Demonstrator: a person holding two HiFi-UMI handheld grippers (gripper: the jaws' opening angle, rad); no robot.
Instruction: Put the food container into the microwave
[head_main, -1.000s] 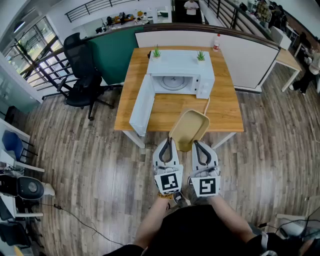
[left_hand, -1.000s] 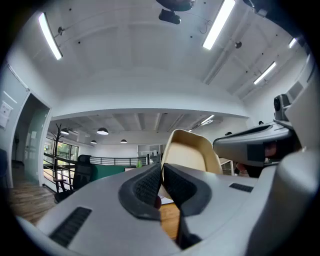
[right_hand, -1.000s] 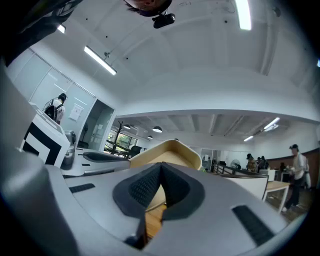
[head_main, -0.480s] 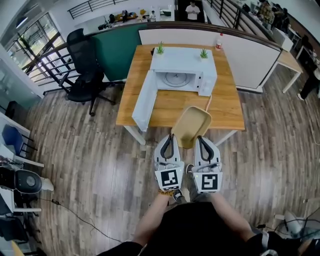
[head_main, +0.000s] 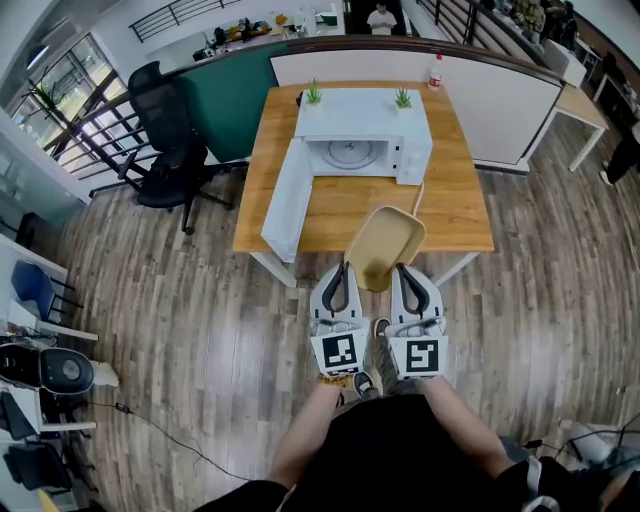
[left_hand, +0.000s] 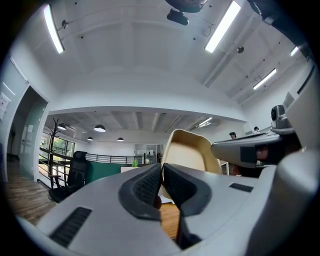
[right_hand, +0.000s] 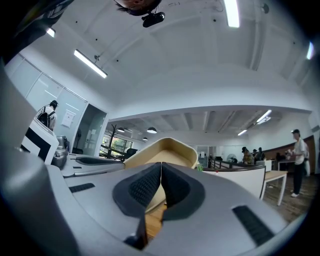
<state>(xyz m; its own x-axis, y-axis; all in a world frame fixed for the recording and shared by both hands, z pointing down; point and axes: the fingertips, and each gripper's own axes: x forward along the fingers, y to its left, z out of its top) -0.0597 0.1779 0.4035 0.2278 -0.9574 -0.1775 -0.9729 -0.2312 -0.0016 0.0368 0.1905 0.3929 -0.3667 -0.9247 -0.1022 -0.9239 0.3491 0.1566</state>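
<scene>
**Position.** We find the food container (head_main: 385, 243) held in the air over the near edge of the table (head_main: 455, 215), well short of the microwave (head_main: 362, 122). Both tools carry it at once. The left gripper (head_main: 338, 280) is clamped on the container's near rim, with its pads pinching the thin wall. The right gripper (head_main: 410, 282) is closed on the same rim, just beside the first. The container tilts up and away from the person, and its inside appears bare.

**Risks.** Both grips bite one short stretch of rim, so the far end hangs unsupported. In our judgement a jolt, or an uneven push from one hand, could twist the shell and work it out of the pads. If the two tools drift apart or crowd together, the thin wall may buckle. A container carried tilted could also catch its leading edge on the cavity's sill.

**Clearances.** The microwave door (head_main: 288, 205) stands open on the left and reaches out to the table's front edge. It is the nearest obstruction to the left gripper. The cavity faces the person, and the tabletop before it is unobstructed — a straight run forward. The opening looks only a little wider than the container, so we judge the side margins tight. An office chair (head_main: 165, 150) stands well apart on the left.
</scene>
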